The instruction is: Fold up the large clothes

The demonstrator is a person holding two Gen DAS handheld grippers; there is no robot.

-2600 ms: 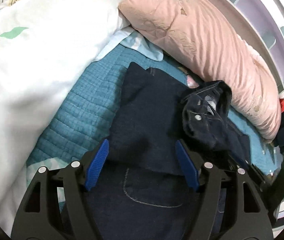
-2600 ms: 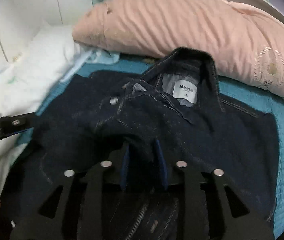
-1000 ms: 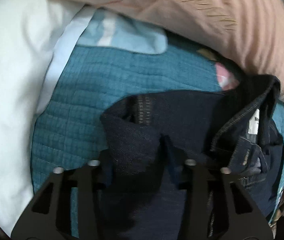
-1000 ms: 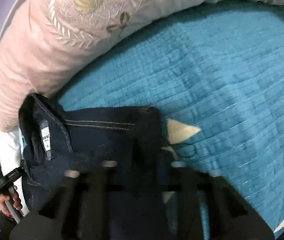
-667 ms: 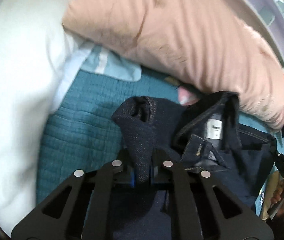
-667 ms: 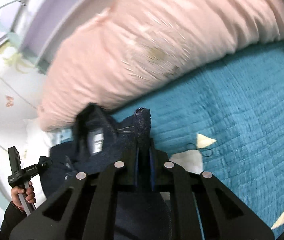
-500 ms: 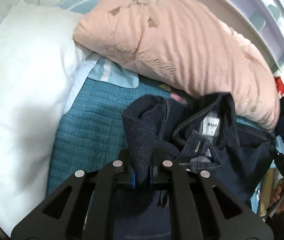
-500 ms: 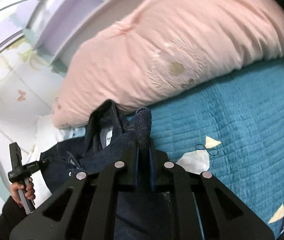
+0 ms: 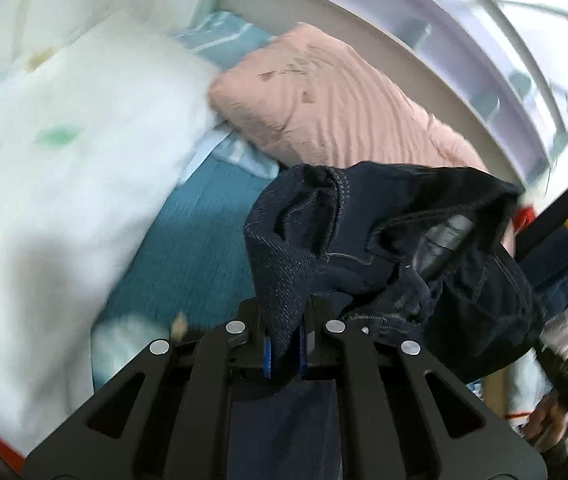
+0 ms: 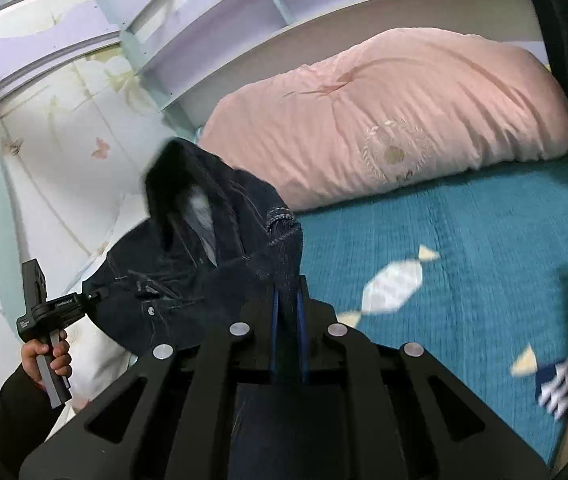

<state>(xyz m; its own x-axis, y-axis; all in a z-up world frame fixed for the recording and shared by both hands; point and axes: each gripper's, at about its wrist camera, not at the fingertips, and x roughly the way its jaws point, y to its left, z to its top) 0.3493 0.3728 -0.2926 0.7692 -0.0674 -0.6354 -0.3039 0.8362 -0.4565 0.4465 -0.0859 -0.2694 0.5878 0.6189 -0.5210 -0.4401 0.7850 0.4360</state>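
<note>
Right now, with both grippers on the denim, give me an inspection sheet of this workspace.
Surface: teal quilted bedspread with pale triangle shapes.
Job's things: dark denim jacket lifted and bunched, collar and grey label showing; it hangs between the two grippers.
Clutter: pink pillow at the head of the bed; white duvet on the left; light blue striped cloth between them.
Grippers: left gripper shut on a denim fold; right gripper shut on a denim edge.
Cables: nothing seen.
Surroundings: white and lilac shelving behind the bed; butterfly-patterned wall.
</note>
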